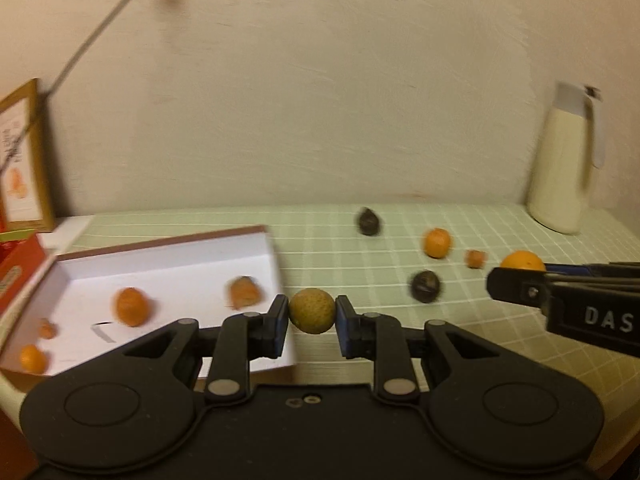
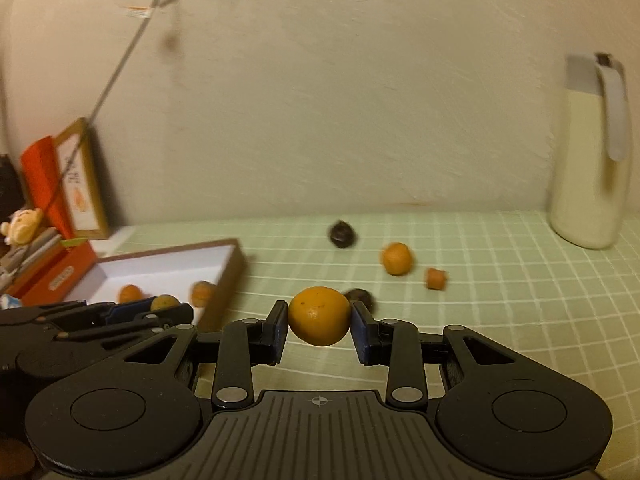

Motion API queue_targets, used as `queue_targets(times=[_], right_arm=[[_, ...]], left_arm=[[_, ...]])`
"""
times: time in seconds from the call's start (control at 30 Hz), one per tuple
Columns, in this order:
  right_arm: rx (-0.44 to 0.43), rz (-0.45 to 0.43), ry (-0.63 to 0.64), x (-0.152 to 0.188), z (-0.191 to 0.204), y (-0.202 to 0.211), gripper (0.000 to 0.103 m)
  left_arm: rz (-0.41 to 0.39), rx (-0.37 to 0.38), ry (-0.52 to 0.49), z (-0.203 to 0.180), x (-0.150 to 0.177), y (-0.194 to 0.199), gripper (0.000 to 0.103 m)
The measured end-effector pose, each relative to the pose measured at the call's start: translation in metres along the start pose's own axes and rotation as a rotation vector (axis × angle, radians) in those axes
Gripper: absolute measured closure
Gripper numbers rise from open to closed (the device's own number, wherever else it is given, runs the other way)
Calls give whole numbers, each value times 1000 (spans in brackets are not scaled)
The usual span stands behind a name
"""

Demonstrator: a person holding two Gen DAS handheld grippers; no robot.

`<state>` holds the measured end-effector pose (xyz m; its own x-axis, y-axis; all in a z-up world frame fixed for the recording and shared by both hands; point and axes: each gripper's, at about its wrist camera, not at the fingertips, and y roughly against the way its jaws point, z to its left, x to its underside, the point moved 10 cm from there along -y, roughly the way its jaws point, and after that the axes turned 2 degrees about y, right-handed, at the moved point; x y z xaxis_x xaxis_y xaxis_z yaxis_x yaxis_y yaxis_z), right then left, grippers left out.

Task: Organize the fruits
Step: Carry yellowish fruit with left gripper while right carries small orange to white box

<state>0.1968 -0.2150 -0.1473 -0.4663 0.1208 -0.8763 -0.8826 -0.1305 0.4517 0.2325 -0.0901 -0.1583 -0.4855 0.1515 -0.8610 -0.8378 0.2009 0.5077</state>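
Left gripper (image 1: 312,312): clamped on a yellow-green fruit (image 1: 312,311), above the white box's (image 1: 172,264) right edge. Right gripper (image 2: 320,316): clamped on an orange (image 2: 319,315), over the mid-tabletop. Green checked tablecloth (image 2: 500,300): loose fruits mid-surface; cream jug (image 2: 588,160) at far right corner.

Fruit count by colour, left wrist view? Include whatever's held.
orange fruit: 7; 4 in the white box, 2 on the cloth, 1 in the right hand-held gripper
dark fruit: 2, on the cloth
yellow-green fruit: 1, in the left hand-held gripper
Total: 10
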Motion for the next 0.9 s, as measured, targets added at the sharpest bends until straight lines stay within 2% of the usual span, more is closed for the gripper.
queue_targets(times=[0.53,0.7,0.9], right_arm=[[-184,-76,134,-19,124,-21,69],[-204,-73,148,-21,143,-40,69],[-196,-40,137,-21,150,-74,69]], left_arm=[[-55,-223,171,136,-9,40,88],[-72,-278,196,171,-15,40,88],[-36,-321,225,206,-7,23,88]])
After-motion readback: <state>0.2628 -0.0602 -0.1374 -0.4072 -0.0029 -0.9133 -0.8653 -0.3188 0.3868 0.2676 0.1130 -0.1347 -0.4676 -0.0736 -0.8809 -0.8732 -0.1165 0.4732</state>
